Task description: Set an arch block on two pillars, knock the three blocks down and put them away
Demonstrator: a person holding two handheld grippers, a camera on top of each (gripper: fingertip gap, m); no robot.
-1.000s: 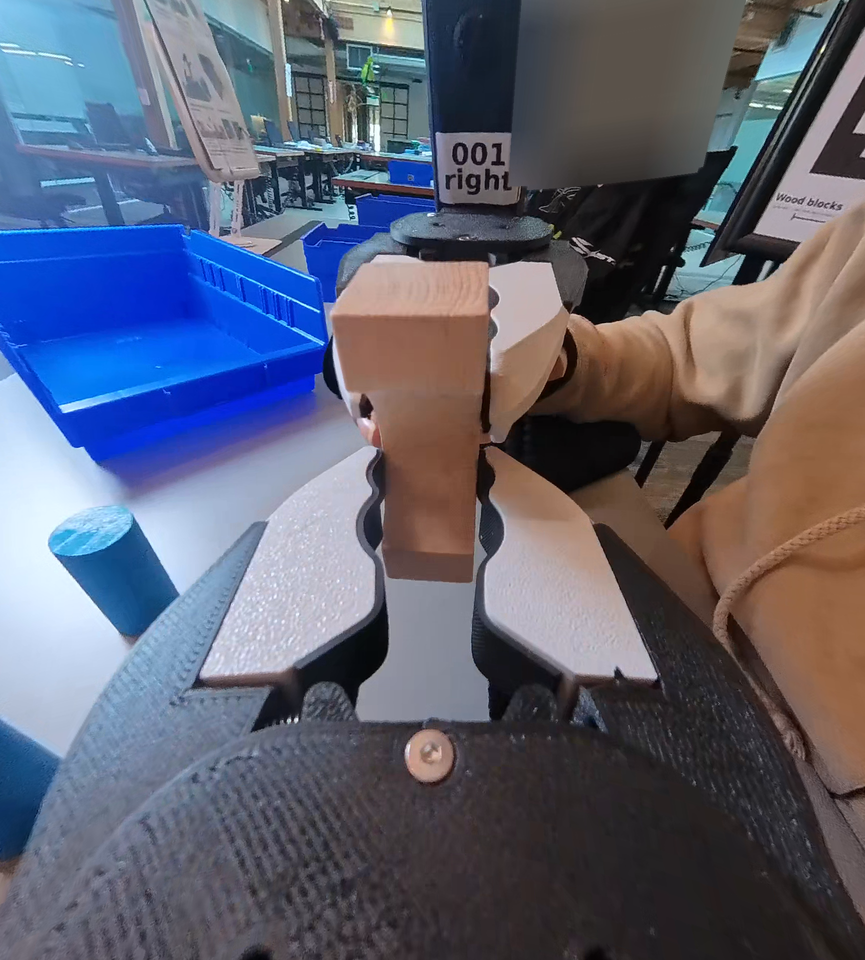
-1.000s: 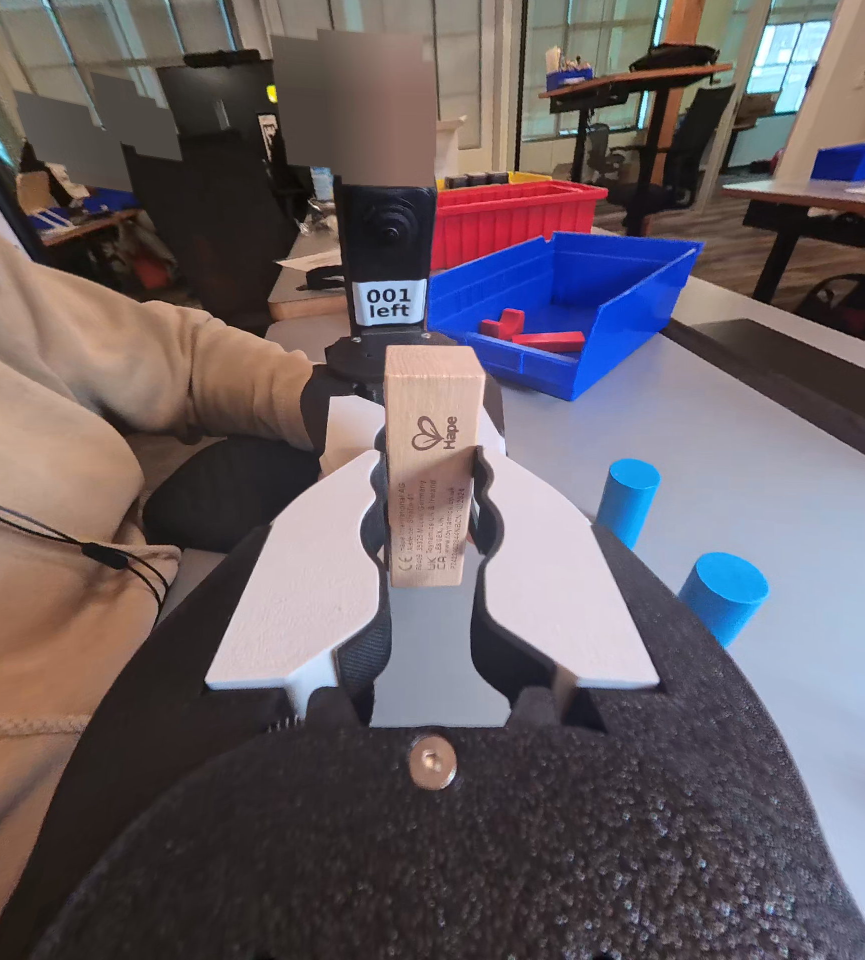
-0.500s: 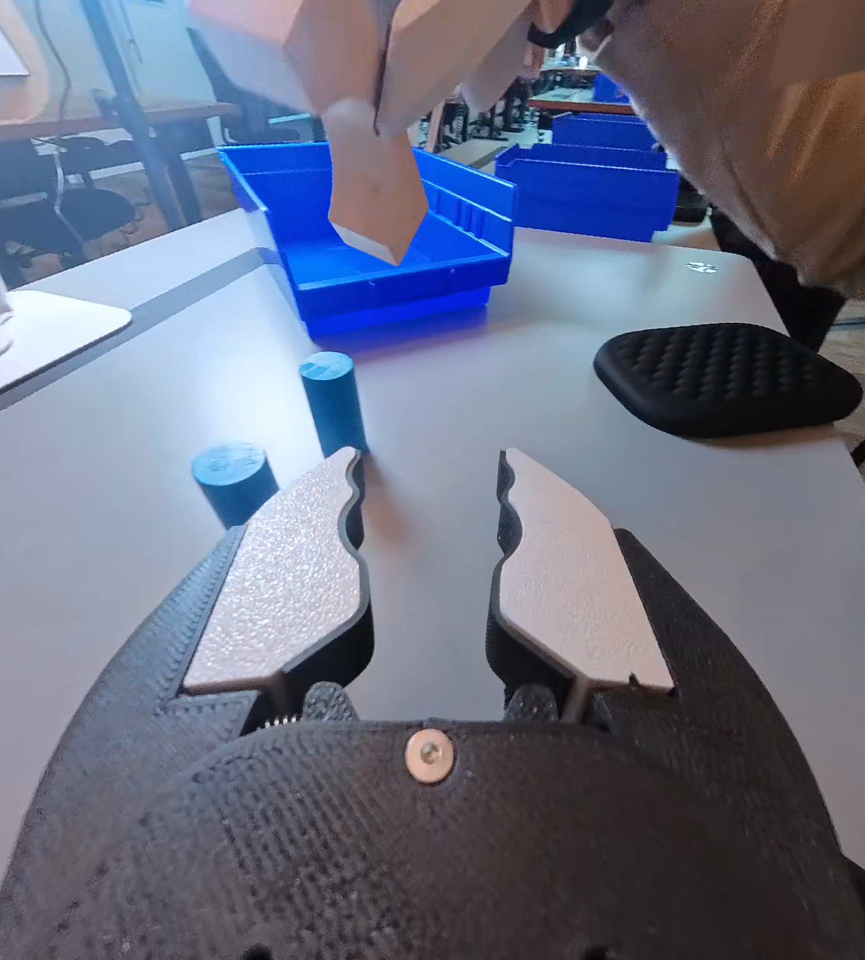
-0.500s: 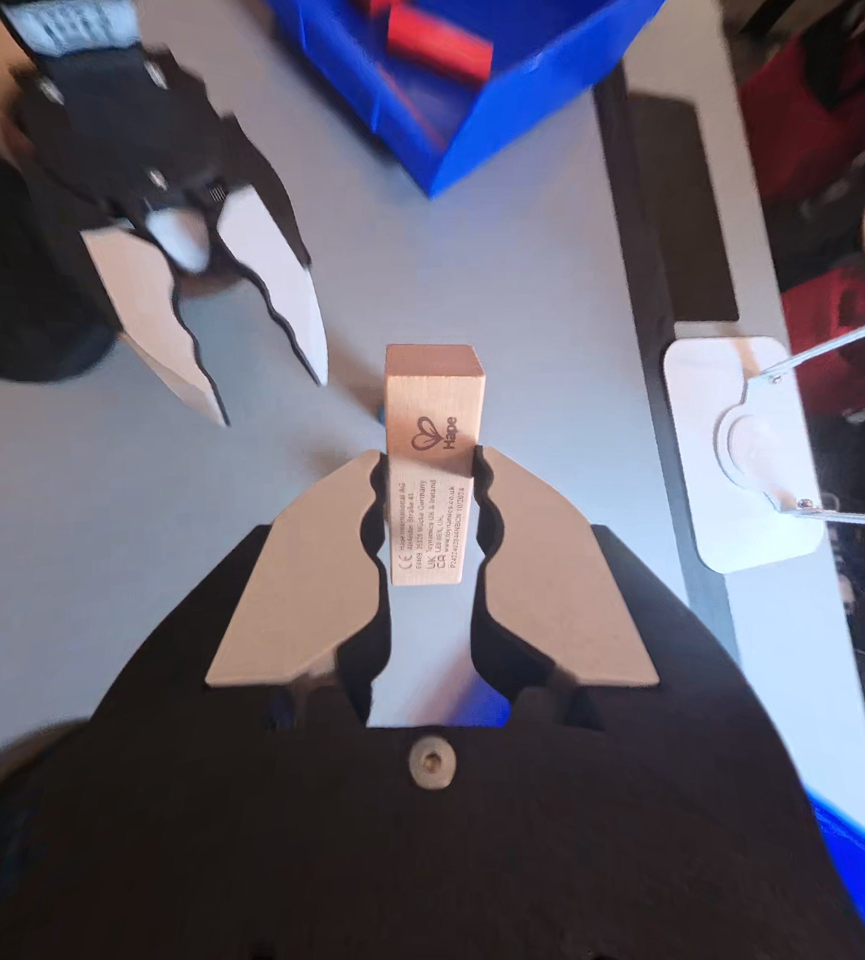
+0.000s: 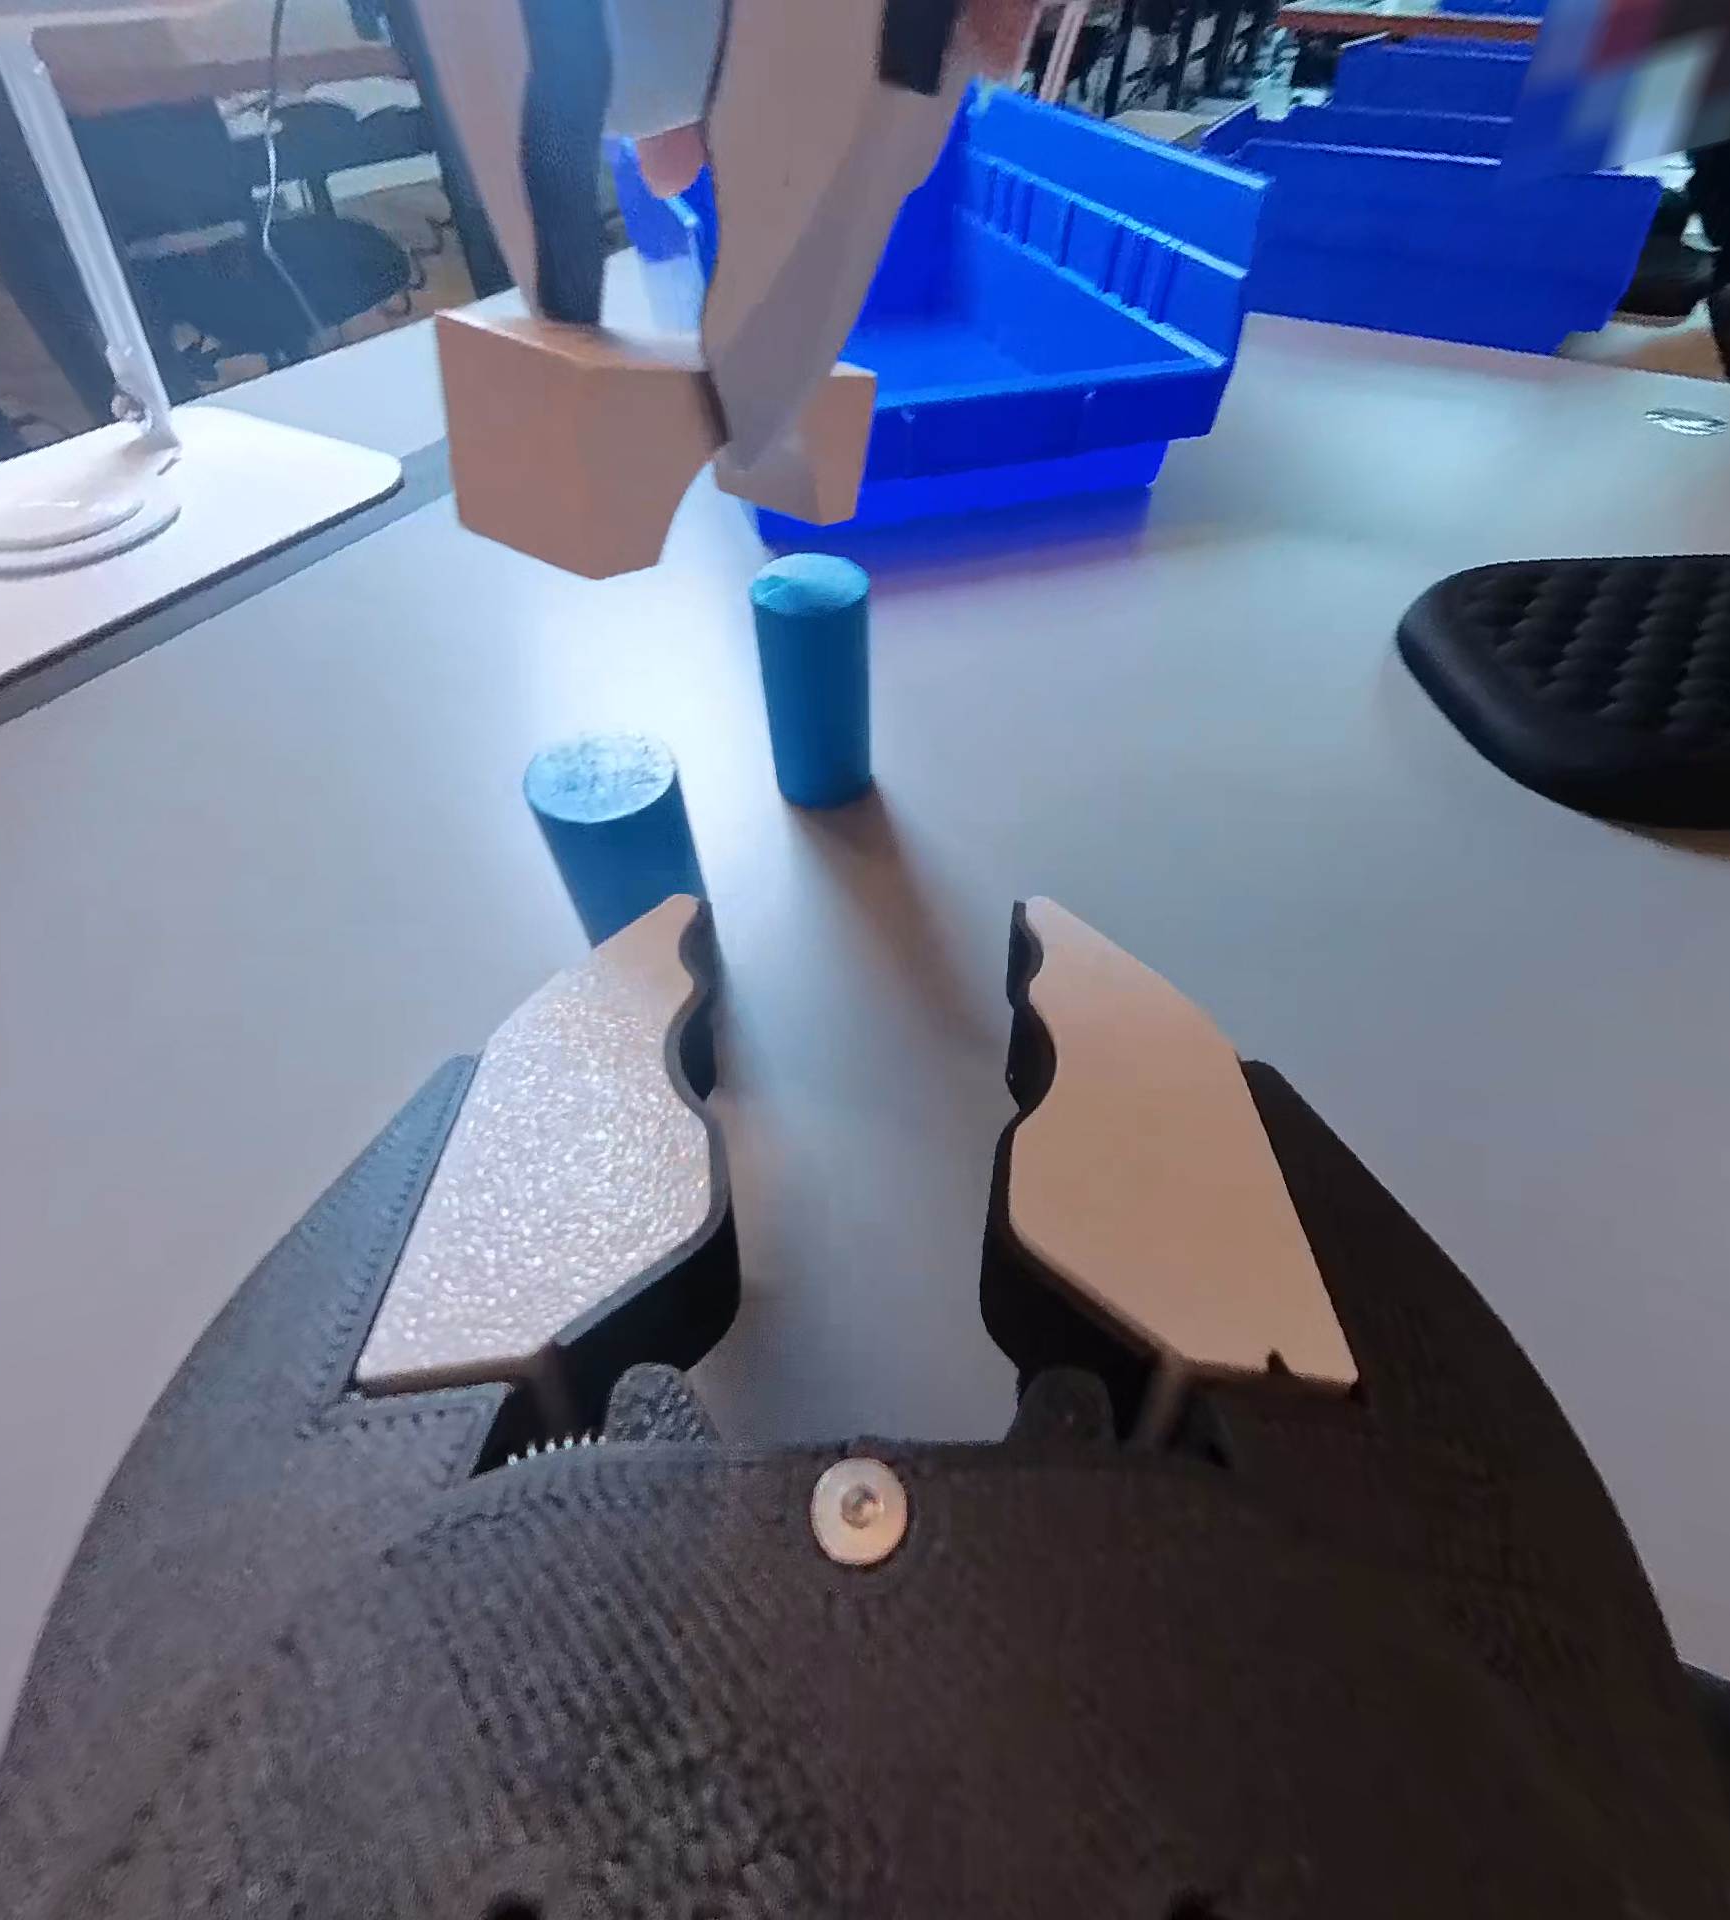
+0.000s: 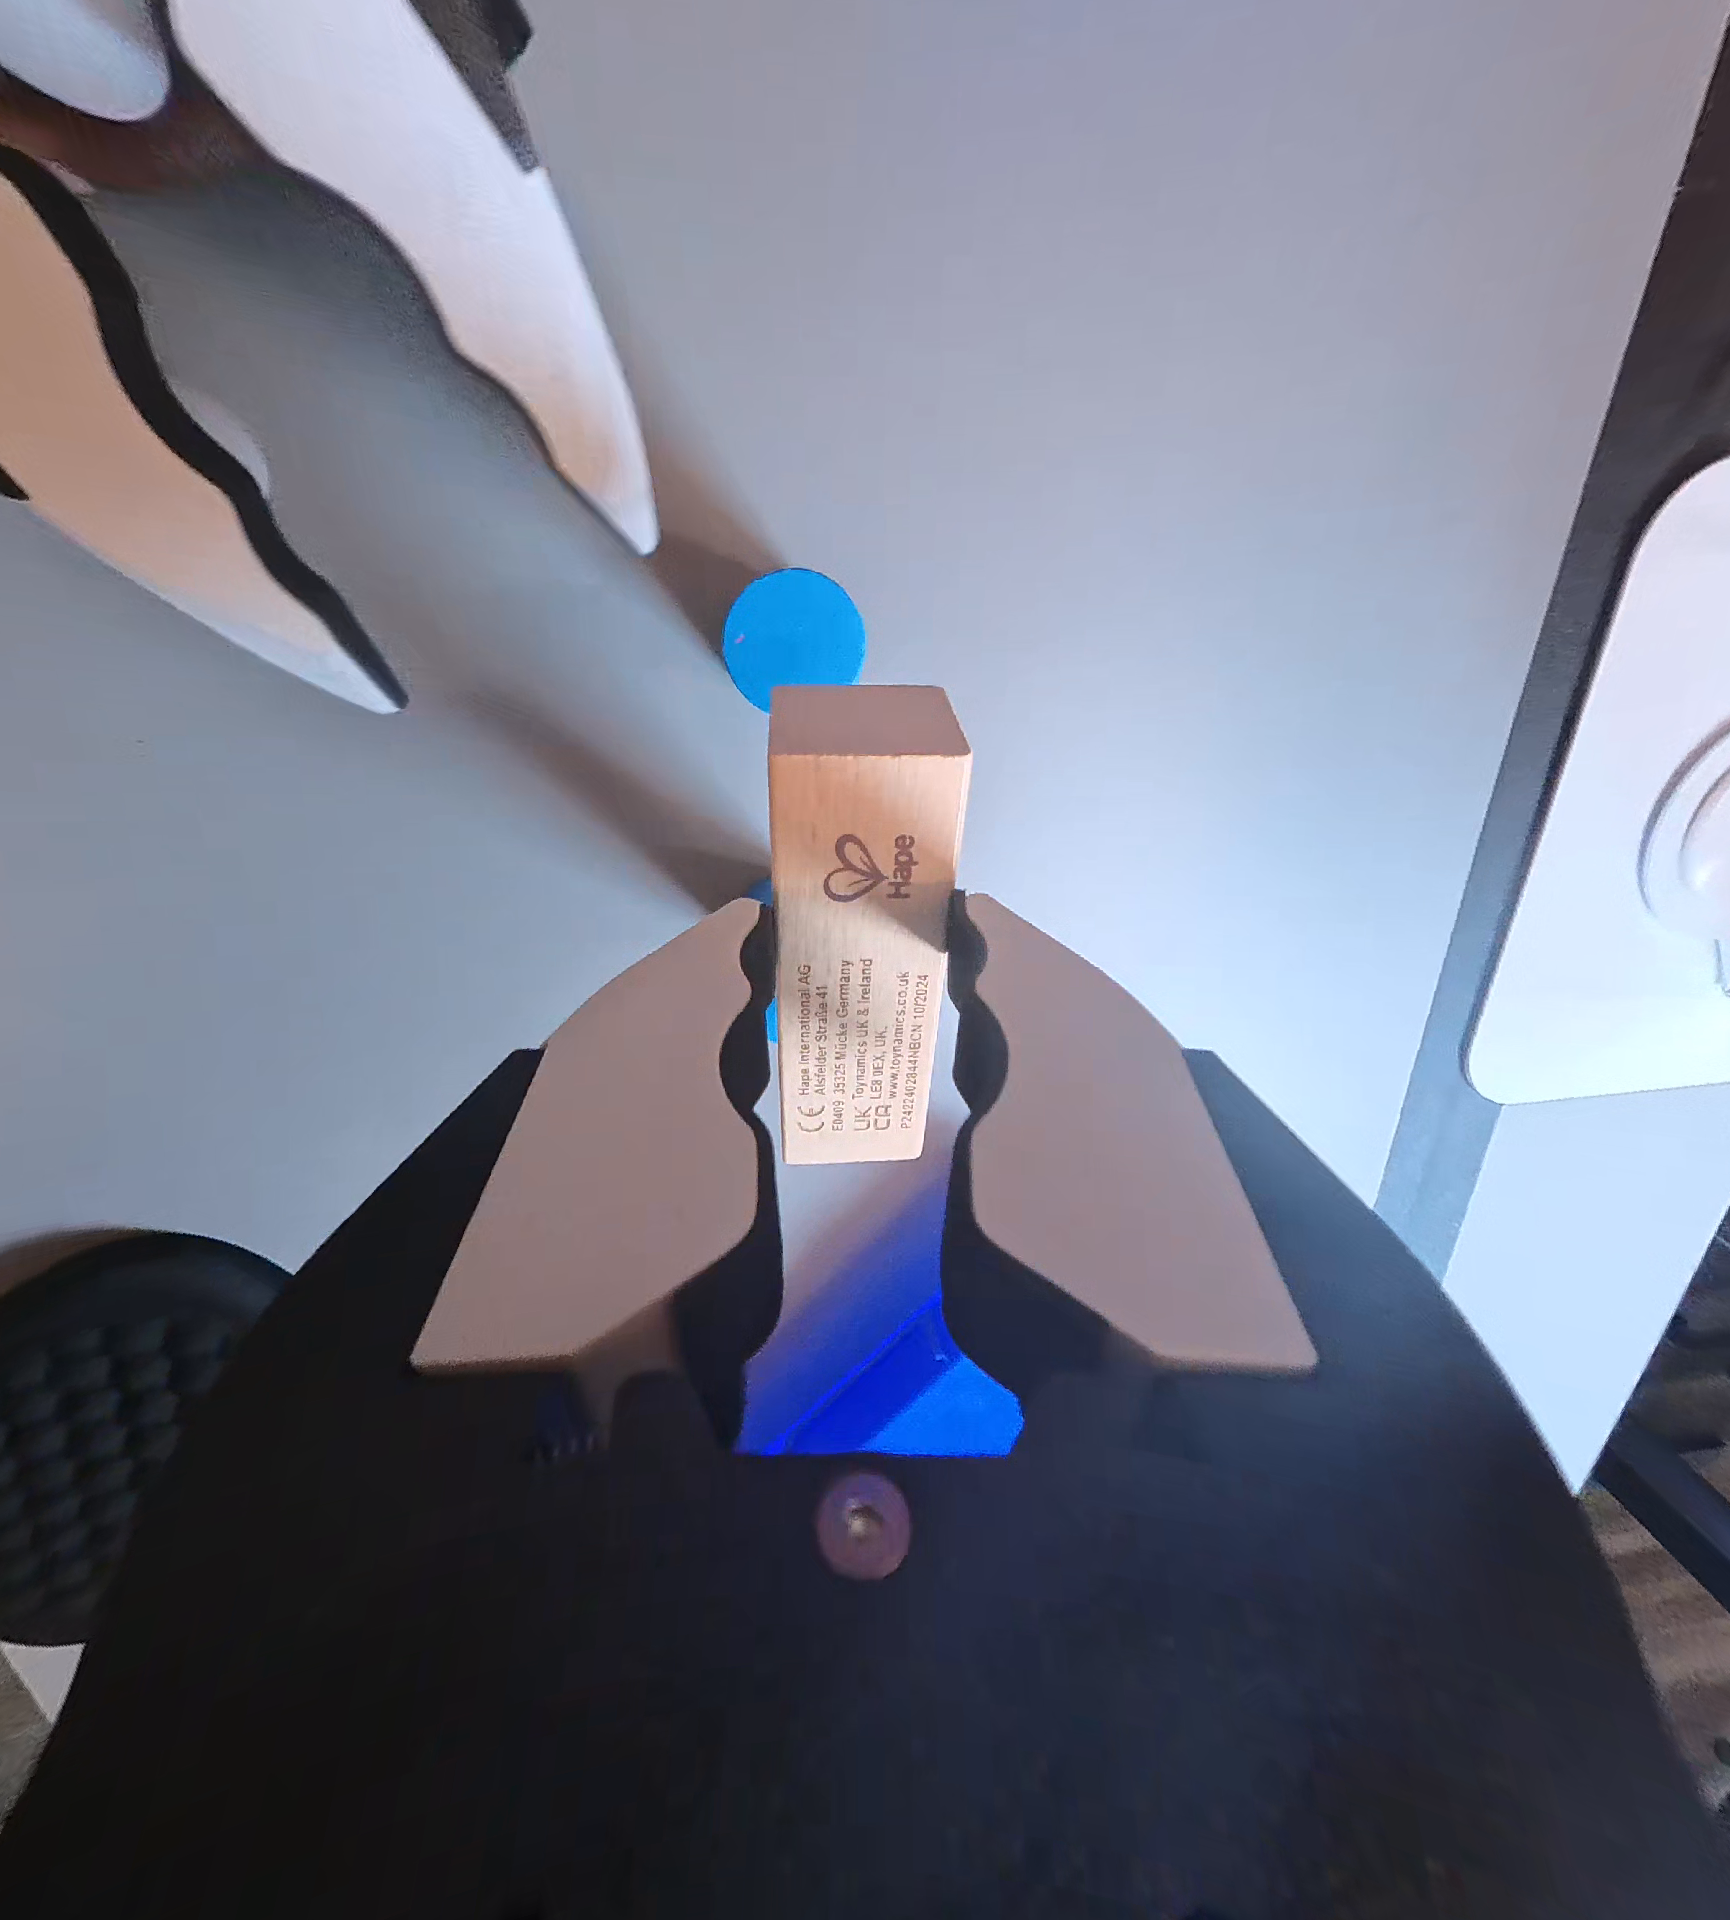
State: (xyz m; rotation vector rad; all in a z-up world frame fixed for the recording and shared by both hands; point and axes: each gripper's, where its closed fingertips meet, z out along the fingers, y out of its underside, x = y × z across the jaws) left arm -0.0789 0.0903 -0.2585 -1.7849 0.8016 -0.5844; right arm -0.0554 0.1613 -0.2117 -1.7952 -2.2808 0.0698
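Note:
My right gripper (image 6: 856,909) is shut on a pale wooden arch block (image 6: 866,790) and points straight down at the table. It holds the block in the air above two upright blue cylinder pillars. One pillar's top (image 6: 793,634) shows just past the block; the other is almost hidden under it. In the left wrist view the arch block (image 5: 570,457) hangs above and behind the near pillar (image 5: 612,831) and the far pillar (image 5: 814,691). My left gripper (image 5: 856,914) is open and empty, low over the table just short of the near pillar.
A blue bin (image 5: 1027,343) stands behind the pillars, with more blue bins beyond it. A black wrist-rest pad (image 5: 1630,686) lies to the right. A white lamp base (image 5: 113,520) sits on the left, across a dark seam in the grey table (image 5: 1256,1039). The tips of one gripper are about 9 cm away from the tips of the other.
Both grippers held the block a second ago. My left gripper let go and drew back, open. My right gripper turned downward and carried the block over the pillars.

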